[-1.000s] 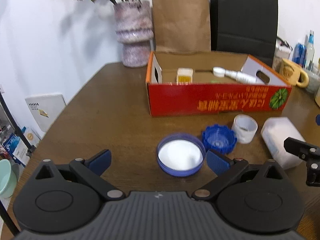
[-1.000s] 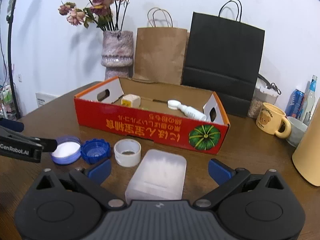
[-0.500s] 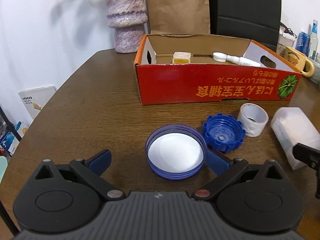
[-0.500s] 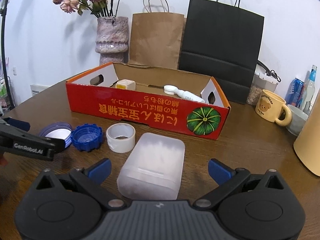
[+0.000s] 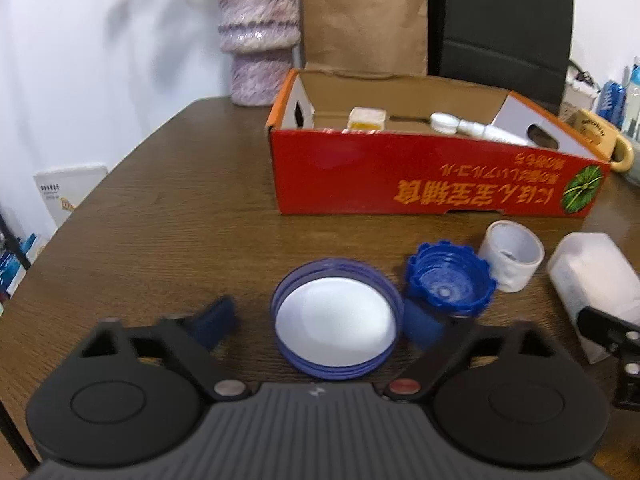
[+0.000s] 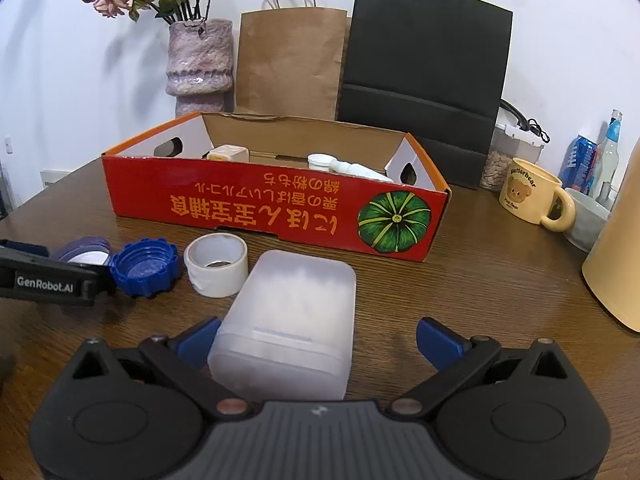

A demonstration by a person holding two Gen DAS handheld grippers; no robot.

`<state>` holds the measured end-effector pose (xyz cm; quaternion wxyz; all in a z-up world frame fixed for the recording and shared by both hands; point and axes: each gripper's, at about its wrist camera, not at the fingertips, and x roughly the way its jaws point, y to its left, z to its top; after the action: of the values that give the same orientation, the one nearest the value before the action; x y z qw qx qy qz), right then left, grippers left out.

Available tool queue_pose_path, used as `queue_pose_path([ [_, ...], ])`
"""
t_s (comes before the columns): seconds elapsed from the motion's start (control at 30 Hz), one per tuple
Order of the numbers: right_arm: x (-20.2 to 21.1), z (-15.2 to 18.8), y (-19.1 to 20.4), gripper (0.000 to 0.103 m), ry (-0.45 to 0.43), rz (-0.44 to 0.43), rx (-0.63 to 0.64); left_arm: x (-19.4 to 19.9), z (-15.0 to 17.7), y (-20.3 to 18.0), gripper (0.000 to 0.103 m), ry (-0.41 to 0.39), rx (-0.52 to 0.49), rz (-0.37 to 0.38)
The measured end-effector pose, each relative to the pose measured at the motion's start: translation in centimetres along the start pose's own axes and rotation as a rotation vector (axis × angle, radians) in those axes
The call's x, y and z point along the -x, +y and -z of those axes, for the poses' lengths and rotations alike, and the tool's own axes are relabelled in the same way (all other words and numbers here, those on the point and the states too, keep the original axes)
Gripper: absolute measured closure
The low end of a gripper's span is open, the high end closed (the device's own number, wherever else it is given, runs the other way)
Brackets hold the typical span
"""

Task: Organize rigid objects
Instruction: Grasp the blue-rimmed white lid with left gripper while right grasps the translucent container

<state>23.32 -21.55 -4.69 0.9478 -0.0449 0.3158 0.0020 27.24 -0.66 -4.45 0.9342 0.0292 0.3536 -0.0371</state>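
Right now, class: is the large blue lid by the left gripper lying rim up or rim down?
Rim up. The large blue lid shows its white inner liner and raised threaded wall, resting on the wooden table between the open left gripper's fingers.

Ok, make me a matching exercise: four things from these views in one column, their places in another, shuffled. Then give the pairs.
Things:
1. lid
2. tape roll
3. frosted box
4. mug

Places:
A. right of the red box, on the table
B. between the right tool's open fingers
C. between the left tool's open fingers
D. between the ridged cap and the frosted box

Pairs: 1-C, 2-D, 3-B, 4-A
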Motion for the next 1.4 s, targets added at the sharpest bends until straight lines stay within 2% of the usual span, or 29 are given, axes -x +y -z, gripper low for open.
queue_pose_path([
  [0.1, -0.1, 0.1, 0.0, 0.0, -0.001, 0.003, -0.004, 0.4, 0.1, -0.2, 0.036, -0.016, -0.004, 0.017],
  [0.6, -1.2, 0.4, 0.1, 0.0, 0.026, 0.02, -0.024, 2.1, 0.2, -0.1, 0.036, -0.086, -0.005, -0.051],
  [0.83, -2.1, 0.1, -0.2, 0.001, 0.055, -0.011, -0.081, 2.6, 0.2, -0.4, 0.036, -0.109, -0.008, -0.068],
  [0.93, -2.0, 0.1, -0.2, 0.009, 0.047, -0.021, -0.092, 2.7, 0.3, -0.4, 0.036, -0.109, -0.01, -0.069],
  [0.97, -1.9, 0.1, -0.2, 0.015, 0.042, -0.024, -0.095, 2.7, 0.3, -0.4, 0.036, -0.112, -0.011, -0.073],
  [1.03, -1.5, 0.2, -0.1, 0.036, 0.021, -0.056, -0.101, 2.8, 0.3, -0.4, 0.036, -0.115, -0.011, -0.073],
  [1.4, -0.1, 0.0, -0.4, 0.038, -0.058, -0.079, -0.12, 3.1, 0.4, -0.4, 0.036, -0.128, -0.008, -0.075],
])
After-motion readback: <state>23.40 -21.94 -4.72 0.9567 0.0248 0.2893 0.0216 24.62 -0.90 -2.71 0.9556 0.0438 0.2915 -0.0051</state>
